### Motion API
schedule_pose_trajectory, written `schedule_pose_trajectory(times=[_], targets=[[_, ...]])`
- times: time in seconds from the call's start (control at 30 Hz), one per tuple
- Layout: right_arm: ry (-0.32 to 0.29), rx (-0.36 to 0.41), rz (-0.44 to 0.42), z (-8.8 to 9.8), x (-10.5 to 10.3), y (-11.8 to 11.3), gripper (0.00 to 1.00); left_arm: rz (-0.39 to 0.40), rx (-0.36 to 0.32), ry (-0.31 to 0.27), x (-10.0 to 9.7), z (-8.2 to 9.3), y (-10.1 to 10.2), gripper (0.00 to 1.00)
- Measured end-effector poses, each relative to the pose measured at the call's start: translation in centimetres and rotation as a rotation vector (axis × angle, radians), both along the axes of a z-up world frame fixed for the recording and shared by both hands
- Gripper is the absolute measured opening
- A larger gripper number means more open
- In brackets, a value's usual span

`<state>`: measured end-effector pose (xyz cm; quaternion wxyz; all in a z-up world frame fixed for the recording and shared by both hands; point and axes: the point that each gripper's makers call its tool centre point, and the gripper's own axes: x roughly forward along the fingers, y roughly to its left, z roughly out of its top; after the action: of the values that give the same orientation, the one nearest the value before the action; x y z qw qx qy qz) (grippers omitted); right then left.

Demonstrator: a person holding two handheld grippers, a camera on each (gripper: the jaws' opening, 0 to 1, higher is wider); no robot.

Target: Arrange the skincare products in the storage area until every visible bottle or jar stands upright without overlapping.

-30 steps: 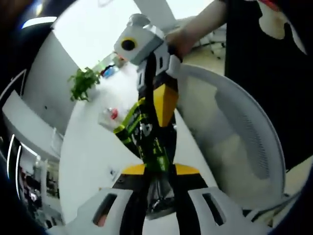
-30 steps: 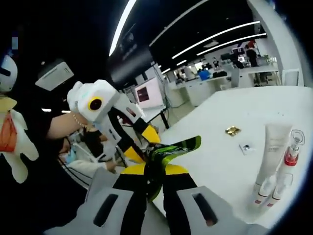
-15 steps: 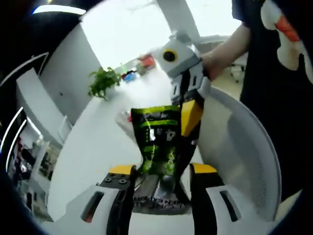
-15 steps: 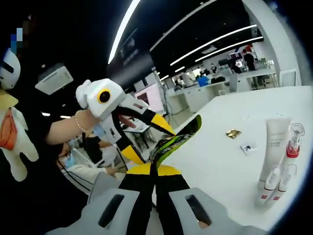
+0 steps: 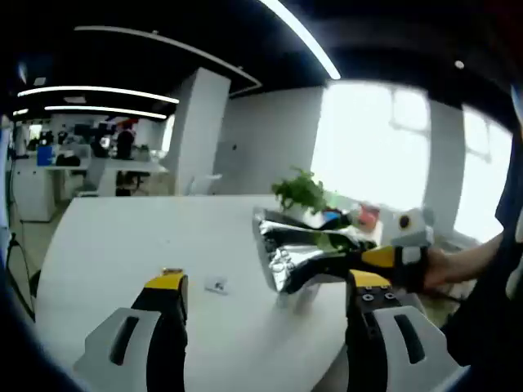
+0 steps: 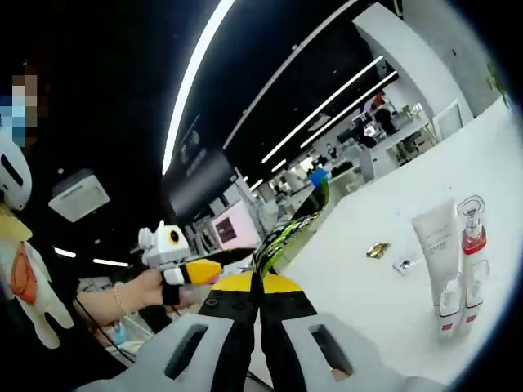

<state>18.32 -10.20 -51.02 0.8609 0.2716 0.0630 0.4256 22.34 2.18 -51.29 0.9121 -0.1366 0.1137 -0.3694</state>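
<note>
A: Right, where do the products stand?

B: Upright in a tight cluster near one bench [image 6: 490, 155] edge: a white tube [image 6: 435, 245] on its cap, a clear bottle with red liquid [image 6: 471, 233] just beside it, two small white bottles [image 6: 460, 298] in front. None lie over another as far as can be told.

A: And the hand-held grippers?

B: Right hand-held gripper [image 6: 256, 282] is clamped on the bottom edge of a green-and-black foil pouch [image 6: 292, 224]. Left hand-held gripper [image 5: 260, 292] has its jaws spread wide, gripping nothing; the pouch hangs beyond it over the bench, silver inside showing.

A: Handling?

B: Pouch judged light, crinkly, floppy; best pinched at a sealed edge. Tube soft plastic, likely tippy on its cap, so take it low on the body. Clear bottle looks rigid, smooth, possibly glass; grip the shoulder, gently. Two small foil scraps [image 6: 388, 257] lie on the bench nearby.
</note>
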Motion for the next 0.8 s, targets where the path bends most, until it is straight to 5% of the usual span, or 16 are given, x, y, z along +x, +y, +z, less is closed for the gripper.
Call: schedule_pose_trajectory(times=[0.23, 0.4, 0.67, 0.73, 0.8], targets=[[-0.011, 0.128, -0.057, 1.6, 0.5, 1.7, 0.01, 0.018, -0.298, 0.084, -1.4, 2.3, -2.9, 0.71], [-0.013, 0.186, -0.092, 2.4, 0.4, 2.8, 0.01, 0.157, -0.513, 0.135, -0.6, 3.4, -4.0, 0.57], [-0.032, 0.163, -0.120, 2.3, 0.5, 2.6, 0.01, 0.245, -0.642, 0.203, -0.3, 3.1, -5.6, 0.33], [-0.037, 0.159, -0.120, 2.4, 0.5, 2.4, 0.01, 0.282, -0.608, 0.199, 0.1, 2.5, -5.4, 0.22], [-0.033, 0.140, -0.120, 2.2, 0.6, 2.3, 0.01, 0.279, -0.591, 0.201, 0.1, 2.2, -5.8, 0.22]])
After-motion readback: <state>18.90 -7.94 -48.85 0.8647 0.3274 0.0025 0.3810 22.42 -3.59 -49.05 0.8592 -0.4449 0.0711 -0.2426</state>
